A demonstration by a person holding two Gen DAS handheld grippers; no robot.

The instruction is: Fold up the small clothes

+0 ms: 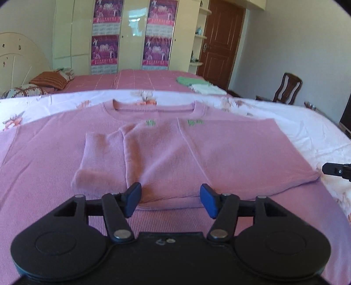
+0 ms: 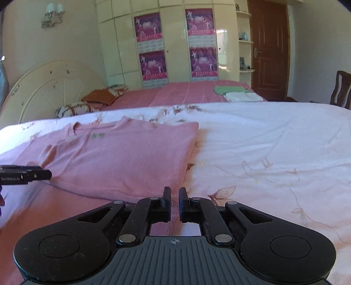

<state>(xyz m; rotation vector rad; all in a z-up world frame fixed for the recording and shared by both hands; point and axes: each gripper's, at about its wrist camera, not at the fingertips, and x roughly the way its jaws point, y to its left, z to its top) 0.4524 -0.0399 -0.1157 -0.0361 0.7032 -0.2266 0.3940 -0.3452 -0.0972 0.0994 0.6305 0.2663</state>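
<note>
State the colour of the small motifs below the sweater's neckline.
Green motifs, clearest in the left wrist view.

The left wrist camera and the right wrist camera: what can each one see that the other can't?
Only the left wrist view shows the sleeve folded across the sweater's front and both small green marks under the collar.

Only the right wrist view shows the wall lamp and the wide bare stretch of flowered white sheet beside the sweater.

Both show the pink sweater on the bed, the wardrobe with posters, the brown door and the folded green and white clothes.
</note>
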